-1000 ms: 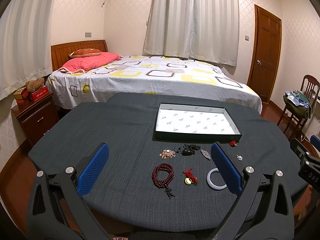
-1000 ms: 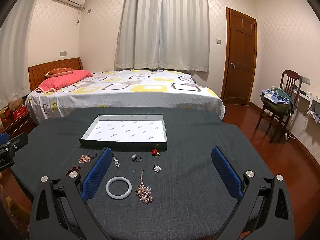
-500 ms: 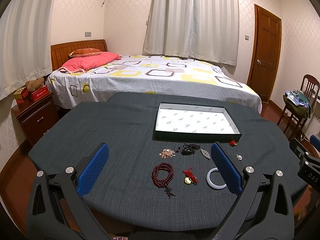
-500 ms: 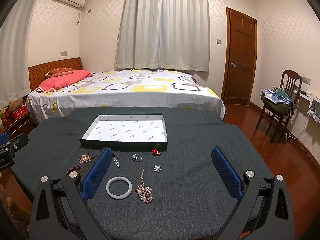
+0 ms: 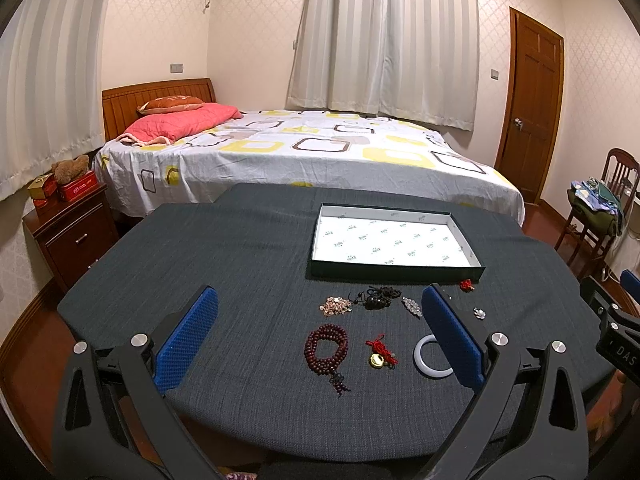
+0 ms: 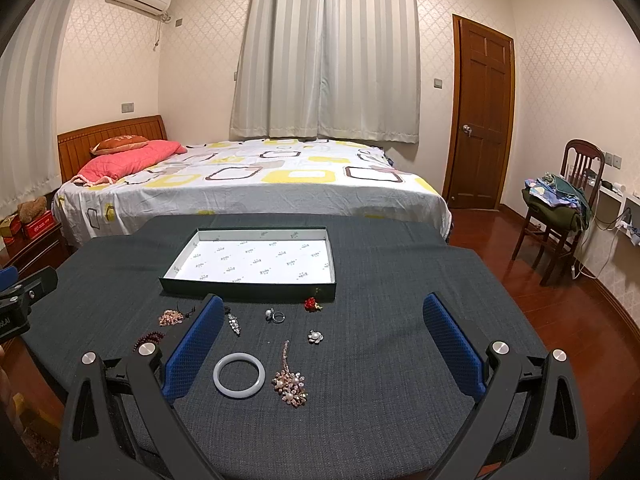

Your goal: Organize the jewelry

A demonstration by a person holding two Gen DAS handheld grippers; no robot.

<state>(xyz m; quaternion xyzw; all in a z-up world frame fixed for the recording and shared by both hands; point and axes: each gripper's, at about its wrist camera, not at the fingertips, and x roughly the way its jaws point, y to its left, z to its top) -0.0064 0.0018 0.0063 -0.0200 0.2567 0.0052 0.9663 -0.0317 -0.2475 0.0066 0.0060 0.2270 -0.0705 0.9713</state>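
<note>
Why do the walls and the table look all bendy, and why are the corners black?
Both wrist views use fisheye lenses: in the left one the table edge bows, in the right one the door leans; dark corners are the lens rim. Warm room light, focus sharp, soft shadows.

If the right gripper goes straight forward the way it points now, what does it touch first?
Probably nothing soon. The right gripper is open, above the table, aimed past the white bangle and pearl brooch. The line seems to pass above the tray toward the bed; depth is unclear.
</note>
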